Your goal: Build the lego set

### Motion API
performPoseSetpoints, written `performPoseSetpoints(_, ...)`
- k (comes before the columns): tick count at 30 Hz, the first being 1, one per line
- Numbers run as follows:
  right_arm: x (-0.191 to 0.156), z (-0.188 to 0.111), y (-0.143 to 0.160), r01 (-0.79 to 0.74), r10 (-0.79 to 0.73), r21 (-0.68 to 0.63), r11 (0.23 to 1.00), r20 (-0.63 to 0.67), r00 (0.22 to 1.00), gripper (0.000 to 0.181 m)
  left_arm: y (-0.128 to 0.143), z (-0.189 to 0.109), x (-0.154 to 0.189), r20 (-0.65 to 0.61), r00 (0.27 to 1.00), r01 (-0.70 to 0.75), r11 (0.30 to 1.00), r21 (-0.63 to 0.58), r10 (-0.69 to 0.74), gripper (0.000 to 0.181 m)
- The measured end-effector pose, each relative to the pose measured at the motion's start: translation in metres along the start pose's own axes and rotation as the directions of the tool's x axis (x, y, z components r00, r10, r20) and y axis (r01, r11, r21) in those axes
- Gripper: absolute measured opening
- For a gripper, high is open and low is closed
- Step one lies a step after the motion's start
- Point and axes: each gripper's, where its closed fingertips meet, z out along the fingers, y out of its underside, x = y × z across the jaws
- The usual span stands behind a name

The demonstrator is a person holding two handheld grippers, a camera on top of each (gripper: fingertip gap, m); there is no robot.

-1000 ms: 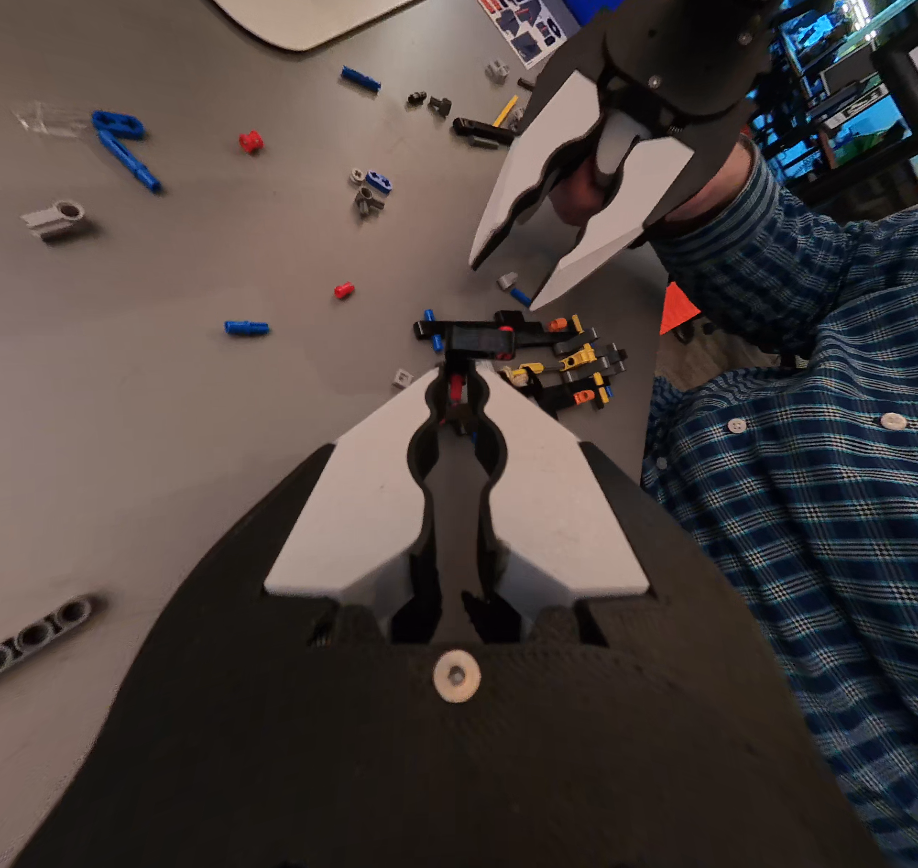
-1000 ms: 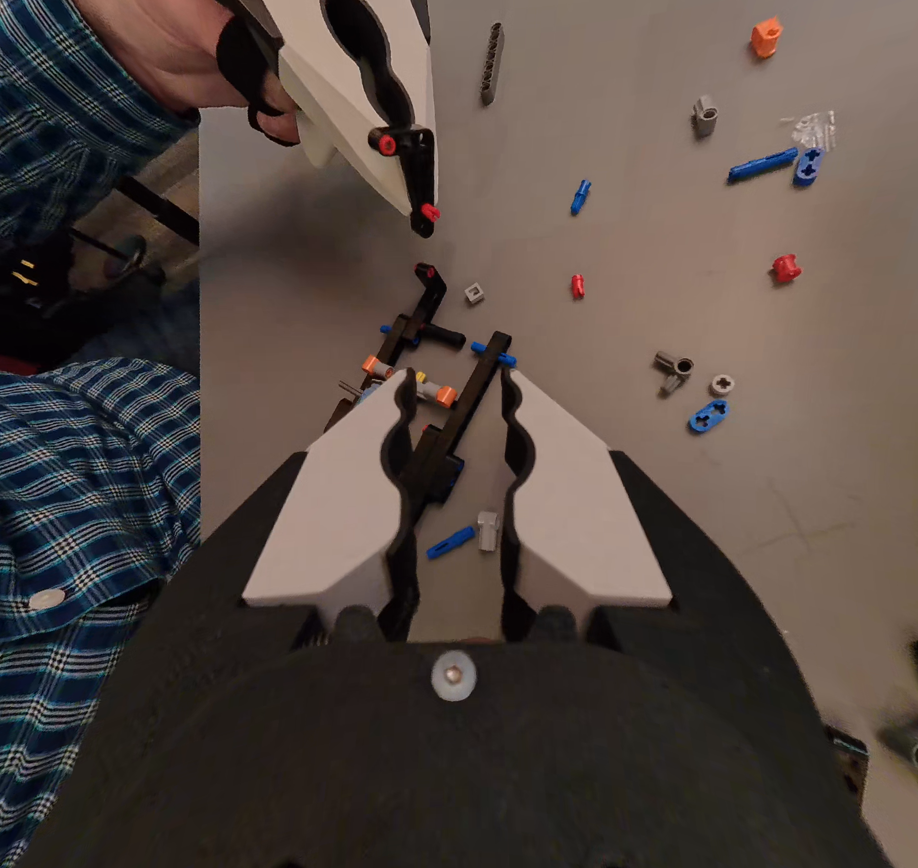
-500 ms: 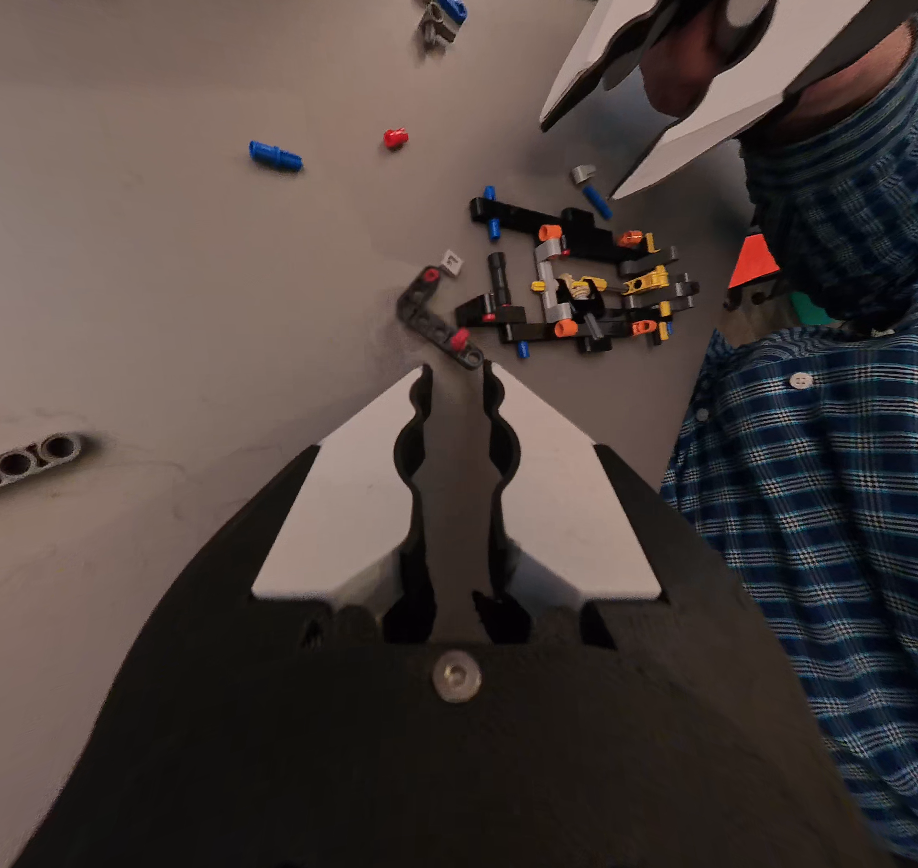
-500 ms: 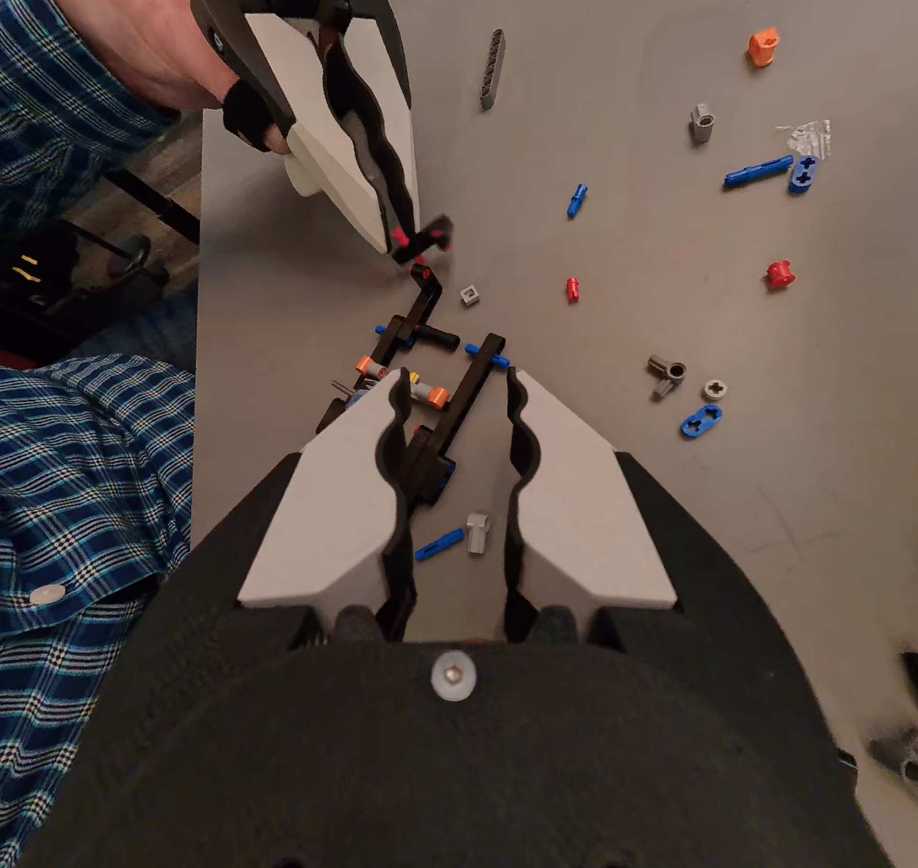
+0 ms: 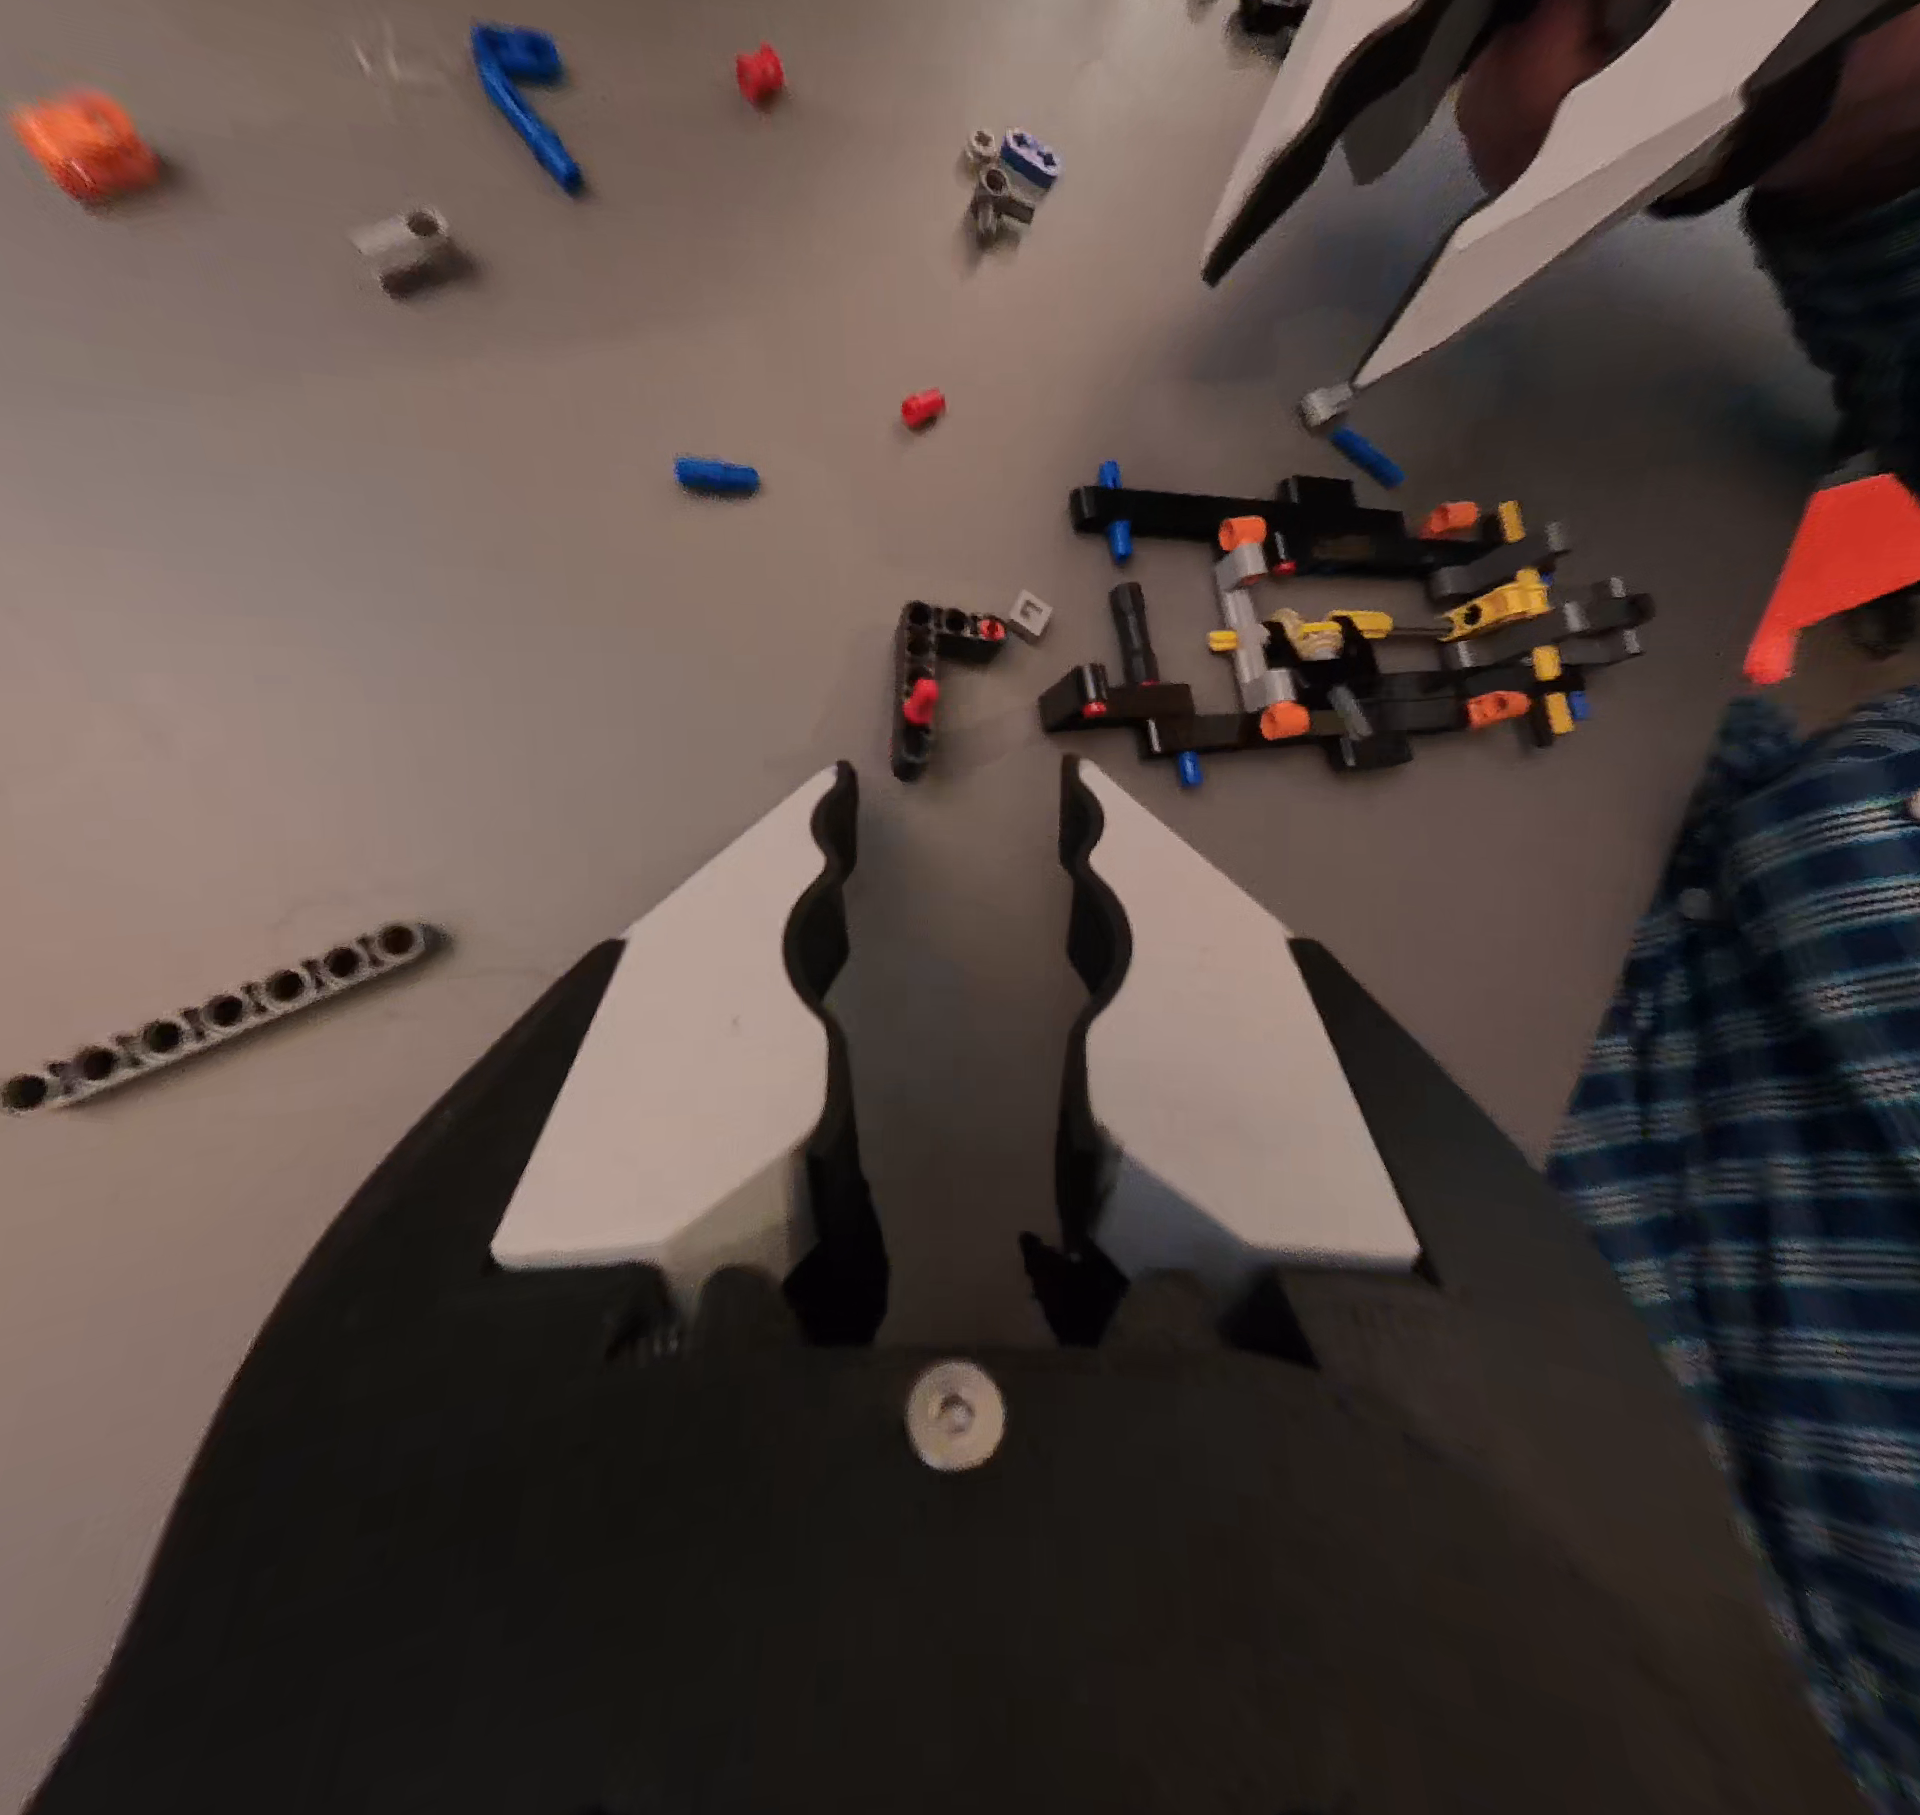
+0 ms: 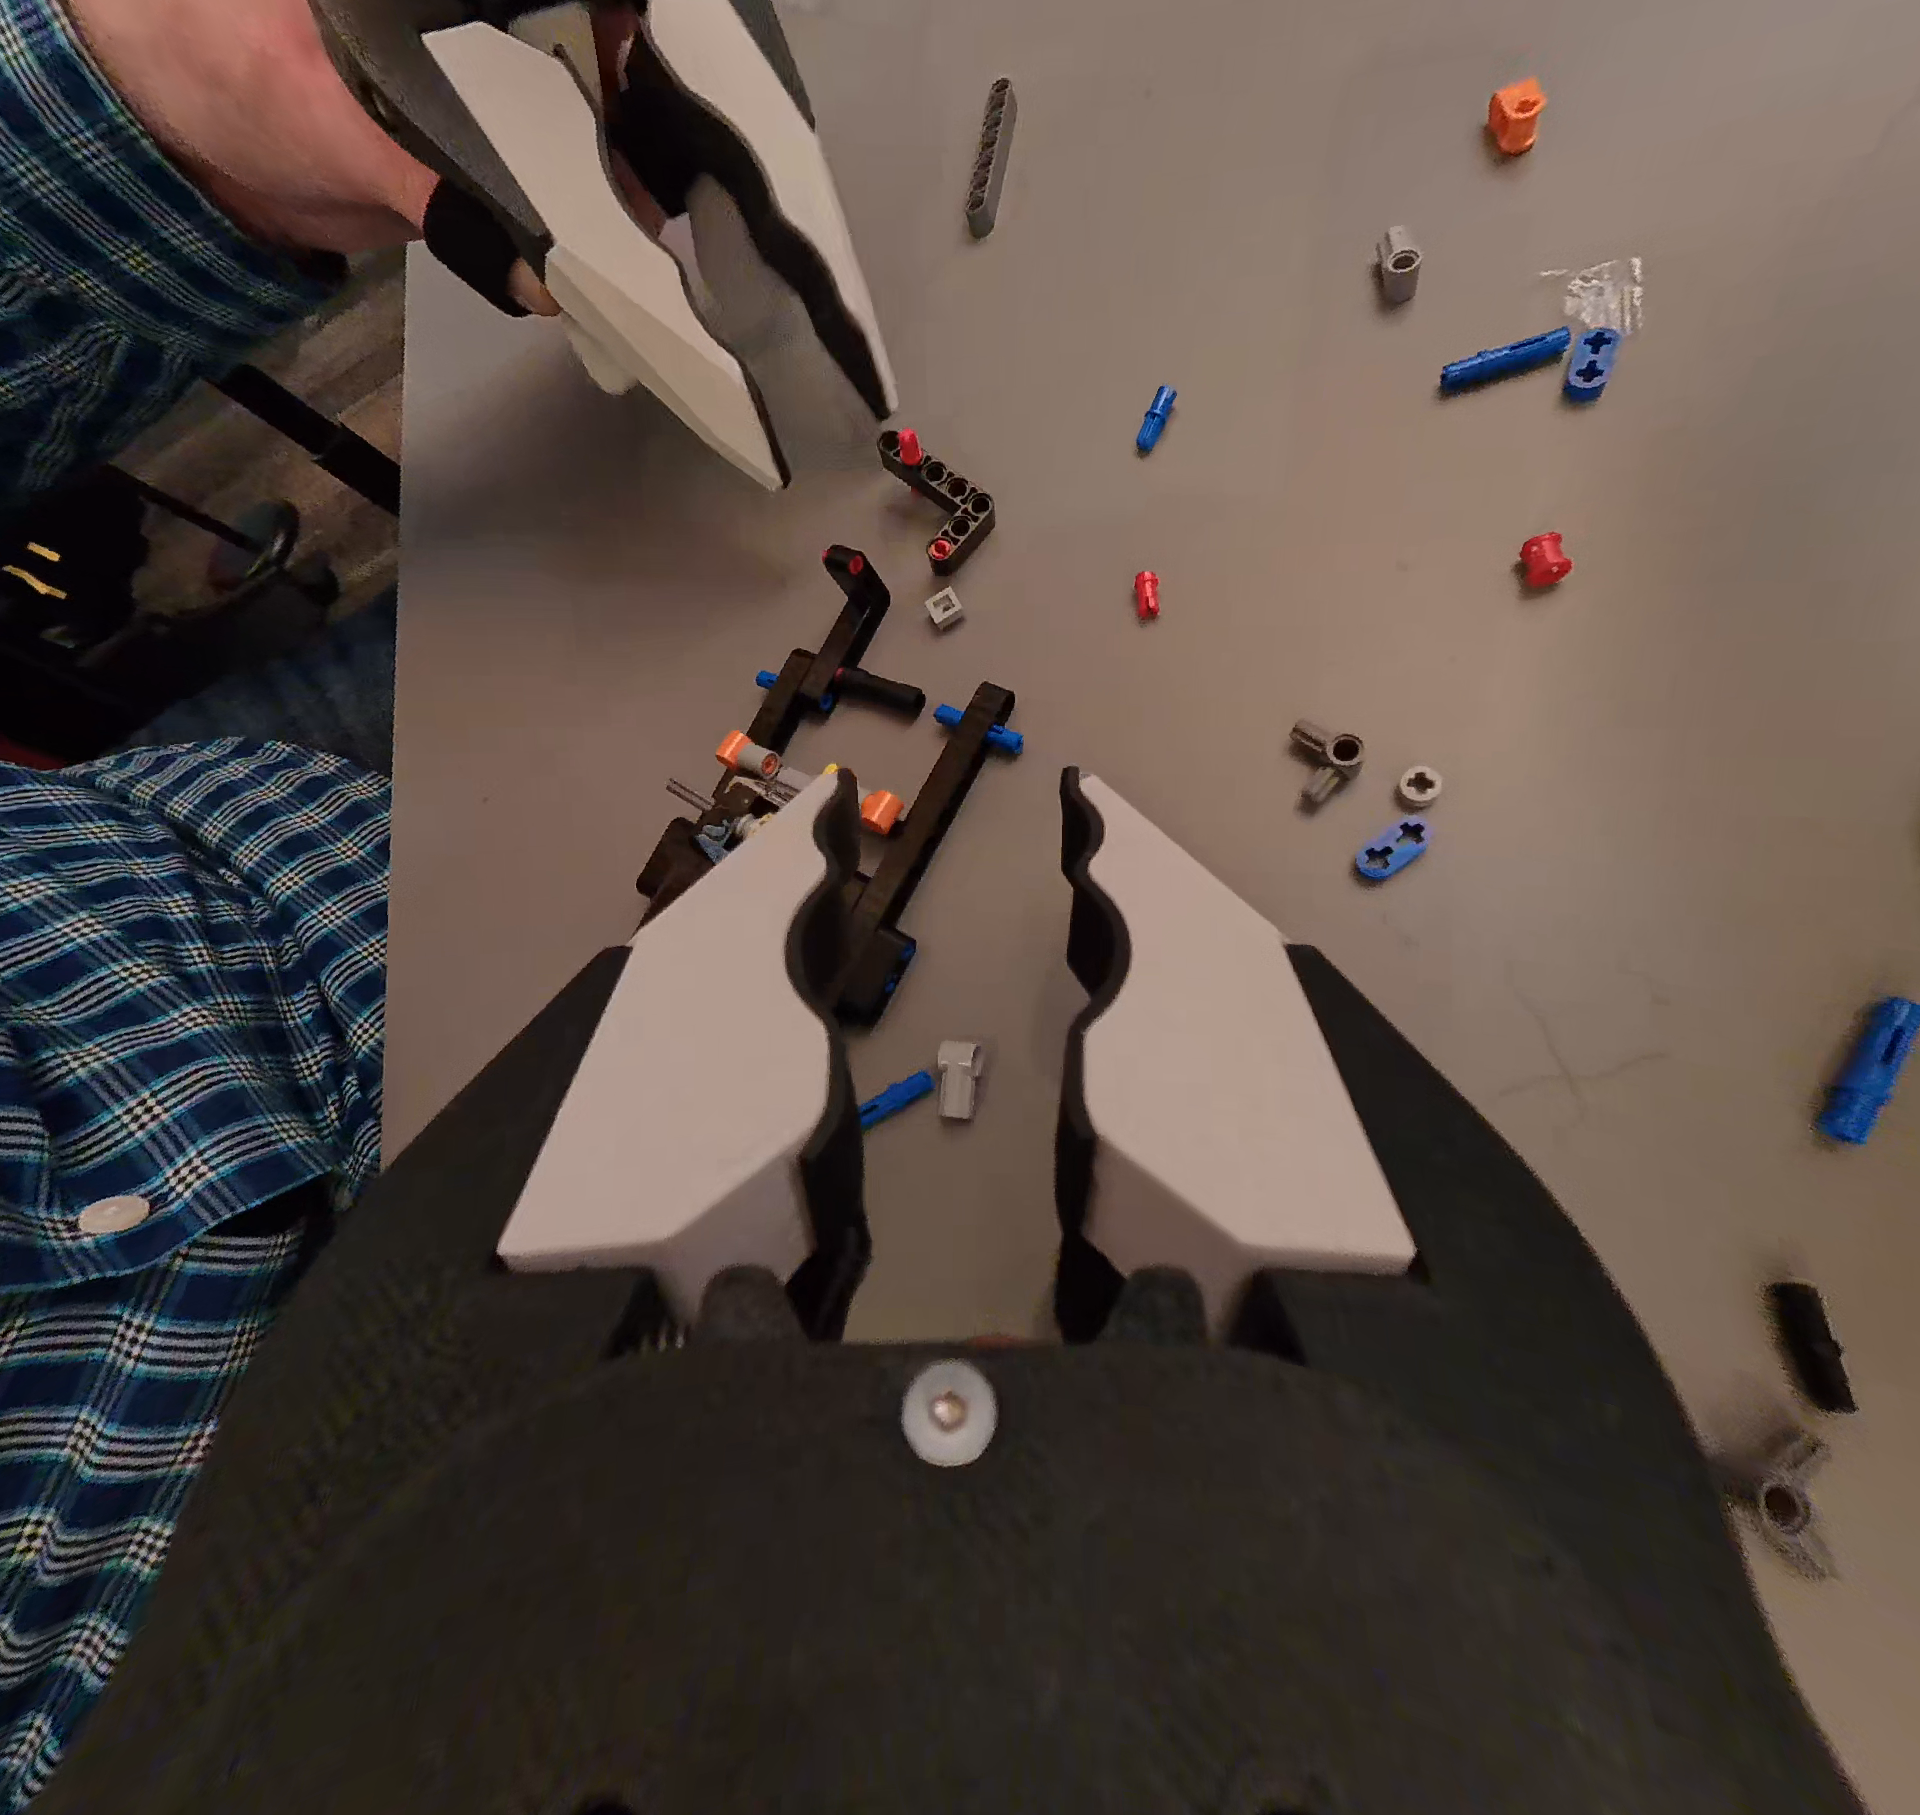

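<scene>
- So the black L-shaped beam (image 5: pixel 928 669) with its red pins was pinched in the left gripper (image 5: pixel 951 778) a second ago, and now it's lying loose on the grey table (image 5: pixel 312 622), just past the fingertips. The left claw has gone from clamped to spread wide with nothing in it.
- Looks to me like the L-piece got put down instead of clipped on, so that joint isn't done. It sits just beside the half-built black frame (image 5: pixel 1320 622), not touching as far as I can tell, with a tiny grey square piece (image 5: pixel 1029 614) between them.
- The right gripper (image 6: pixel 956 789) hasn't really budged: it hangs over the near end of the frame, claw wide, gripping nothing. Its left finger covers part of the build.
- The left wrist view gives the whole frame laid out flat, with orange bushes, yellow bits and blue pins. It also catches the long grey beam (image 5: pixel 223 1012) lengthwise, holes showing.
- The right wrist view shows the stuff the other one misses: a blue pin (image 6: pixel 894 1100) and small grey connector (image 6: pixel 958 1077) sitting right between its own fingers. You also see how close the left gripper's tips are to the L-piece, and more loose parts far right.
- My guess for next: re-grip the L-beam at a better angle.
</scene>
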Motion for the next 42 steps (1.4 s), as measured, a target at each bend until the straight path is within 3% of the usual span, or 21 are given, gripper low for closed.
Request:
performPoseSetpoints(5,-0.003,0.004,-0.004,0.008,-0.008,0.001,1.000,0.009,1.000,0.036,0.002,0.013,-0.008,0.062,0.993,-0.093,0.992,-0.082,0.098,0.025)
performPoseSetpoints(8,-0.004,0.005,-0.005,0.011,-0.011,0.004,1.000,0.008,1.000,0.036,0.004,0.020,-0.008,0.059,0.992,-0.110,0.990,-0.089,0.116,0.005)
performPoseSetpoints(13,-0.001,0.003,-0.007,0.014,-0.014,0.013,1.000,0.004,1.000,0.035,-0.005,0.015,-0.009,0.052,0.997,-0.053,0.999,-0.010,0.053,0.005)
performPoseSetpoints(19,-0.004,0.005,-0.028,0.096,-0.096,0.055,0.994,0.008,0.995,0.028,-0.042,-0.006,0.022,-0.206,0.970,0.176,0.961,0.214,-0.132,0.005)
performPoseSetpoints(23,-0.010,0.008,-0.050,0.249,-0.243,0.106,0.963,-0.065,0.968,0.028,-0.058,-0.010,0.036,-0.297,0.932,0.295,0.912,0.286,-0.209,0.005)
performPoseSetpoints(28,-0.019,0.011,-0.066,0.392,-0.364,0.128,0.911,-0.197,0.910,0.030,-0.064,-0.003,0.049,-0.284,0.936,0.297,0.899,0.321,-0.208,0.005)
performPoseSetpoints(34,-0.015,0.014,-0.068,0.411,-0.374,0.111,0.905,-0.254,0.892,0.011,-0.070,-0.003,0.053,-0.302,0.925,0.331,0.877,0.348,-0.229,0.005)
performPoseSetpoints(42,-0.017,0.018,-0.063,0.377,-0.361,0.092,0.922,-0.150,0.920,0.005,-0.068,-0.003,0.058,-0.274,0.935,0.317,0.881,0.352,-0.227,0.019)
